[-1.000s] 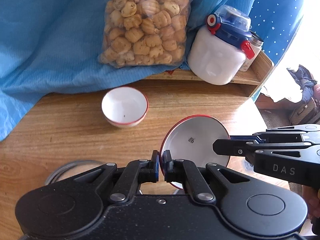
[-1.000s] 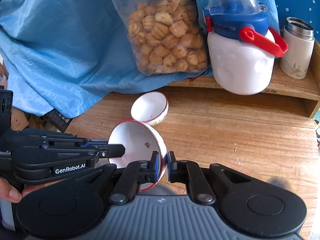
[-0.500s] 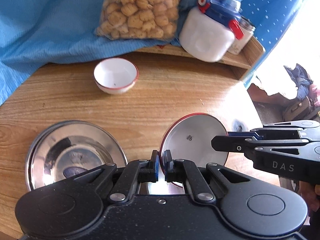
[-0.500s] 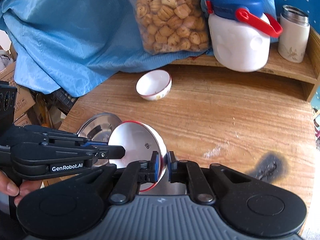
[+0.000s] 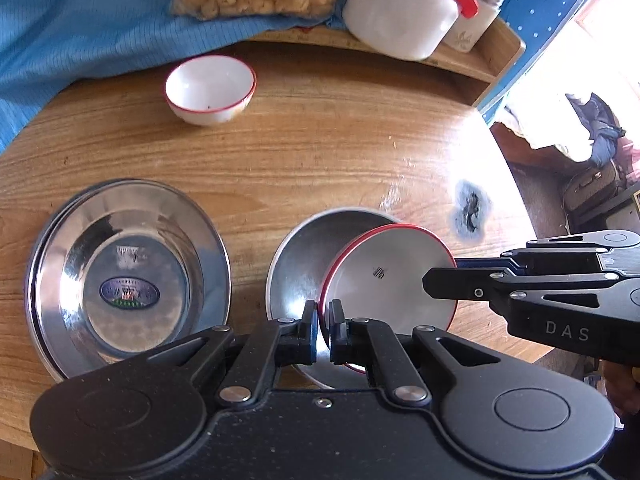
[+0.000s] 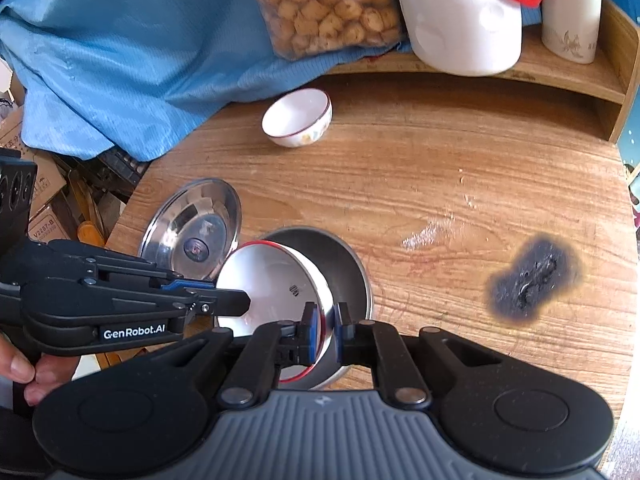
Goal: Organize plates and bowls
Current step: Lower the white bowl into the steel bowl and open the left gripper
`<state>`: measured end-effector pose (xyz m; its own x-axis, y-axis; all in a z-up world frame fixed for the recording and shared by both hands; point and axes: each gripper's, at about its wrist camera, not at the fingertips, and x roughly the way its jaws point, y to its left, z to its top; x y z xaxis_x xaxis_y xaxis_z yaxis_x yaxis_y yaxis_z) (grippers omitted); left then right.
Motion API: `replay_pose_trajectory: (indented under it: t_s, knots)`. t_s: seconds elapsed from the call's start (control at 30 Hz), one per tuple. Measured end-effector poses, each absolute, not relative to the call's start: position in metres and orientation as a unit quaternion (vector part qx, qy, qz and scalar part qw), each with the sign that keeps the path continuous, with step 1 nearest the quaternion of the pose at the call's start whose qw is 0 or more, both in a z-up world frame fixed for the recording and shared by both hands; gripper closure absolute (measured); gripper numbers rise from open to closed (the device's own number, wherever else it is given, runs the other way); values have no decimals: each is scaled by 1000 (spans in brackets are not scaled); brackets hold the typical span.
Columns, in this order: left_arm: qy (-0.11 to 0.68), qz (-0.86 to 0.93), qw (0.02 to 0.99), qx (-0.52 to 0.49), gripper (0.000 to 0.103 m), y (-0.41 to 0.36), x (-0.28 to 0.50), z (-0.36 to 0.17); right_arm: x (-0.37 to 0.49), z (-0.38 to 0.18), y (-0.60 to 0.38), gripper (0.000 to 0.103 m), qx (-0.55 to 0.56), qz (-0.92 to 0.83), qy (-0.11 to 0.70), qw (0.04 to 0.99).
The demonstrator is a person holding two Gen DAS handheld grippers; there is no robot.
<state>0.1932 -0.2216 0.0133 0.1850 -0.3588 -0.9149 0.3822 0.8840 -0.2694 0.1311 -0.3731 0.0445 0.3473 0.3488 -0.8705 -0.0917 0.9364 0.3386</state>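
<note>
A white bowl with a red rim (image 5: 384, 280) (image 6: 272, 280) hangs tilted over a steel bowl (image 5: 296, 264) (image 6: 344, 264) on the wooden table. My left gripper (image 5: 324, 320) is shut on its near-left rim. My right gripper (image 6: 324, 328) is shut on the opposite rim and reaches in from the right (image 5: 430, 280) in the left wrist view. A steel plate (image 5: 124, 280) (image 6: 192, 228) lies left of the steel bowl. A second, smaller red-rimmed white bowl (image 5: 210, 88) (image 6: 298, 120) stands upright farther back.
At the back, a raised wooden shelf (image 6: 560, 76) carries a white jug with a red handle (image 6: 464, 24), a white flask (image 6: 572, 16) and a bag of biscuits (image 6: 324, 4). Blue cloth (image 6: 120, 60) drapes the back left. A burn mark (image 6: 532, 280) is at the right.
Both grippers have carried the red-rimmed bowl back and slightly down together. The steel plate and then the steel bowl beneath it have come into view. The small bowl has not moved.
</note>
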Motion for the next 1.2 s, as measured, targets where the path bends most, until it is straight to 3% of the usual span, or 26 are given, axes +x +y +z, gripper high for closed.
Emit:
replay_pose_trajectory:
  t_s: [0.6,0.7,0.83,1.0,1.1,1.2]
  knots:
    - [600,-231,766,31,98,-224,204,0,143,36,-366,91,108,121,566,809]
    - [596,-230,768,36,91,-225,205,1,145,35,-367,89,109,116,568,807]
    - [595,-229,770,35,90,-224,207,2,147,34,-367,88,110,113,569,807]
    - [587,-235,774,29,76,-222,208,11,145,40,-367,77,104,112,562,813]
    - [571,-223,789,38,47,-223,209,23,145,48,-367,66,97,108,554,820]
    - [550,-212,807,37,39,-220,213,35,146,57,-367,54,90,105,544,828]
